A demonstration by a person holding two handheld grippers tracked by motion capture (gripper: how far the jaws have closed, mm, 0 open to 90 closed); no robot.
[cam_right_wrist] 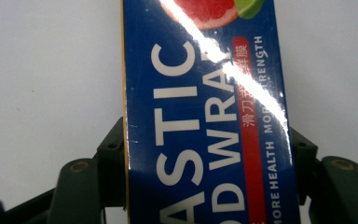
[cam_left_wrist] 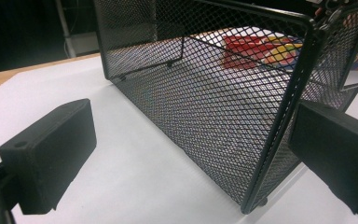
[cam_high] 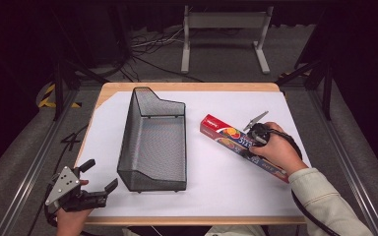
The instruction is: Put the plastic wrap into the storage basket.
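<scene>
Cream sleeve (cam_high: 325, 201), black hand-held gripper (cam_high: 91, 184) w/ grey plate.

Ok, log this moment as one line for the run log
right gripper: jaws astride plastic wrap box, grip unconfirmed | left gripper: open, idle beside mesh basket | box lies on table, outside basket

— What is sitting on the white-covered wooden table (cam_high: 236, 191) right now?

— One black wire-mesh basket (cam_high: 152, 142) is standing there, and one long red-and-blue cardboard box of plastic wrap (cam_high: 226, 135) is lying beside it.

— And the tools?

— Two black two-jaw grippers are showing: the left gripper (cam_high: 101, 182) and the right gripper (cam_high: 251, 147), one in each hand.

— Anything past the table?

— One grey metal stand (cam_high: 224, 37) is standing on the floor.
</scene>
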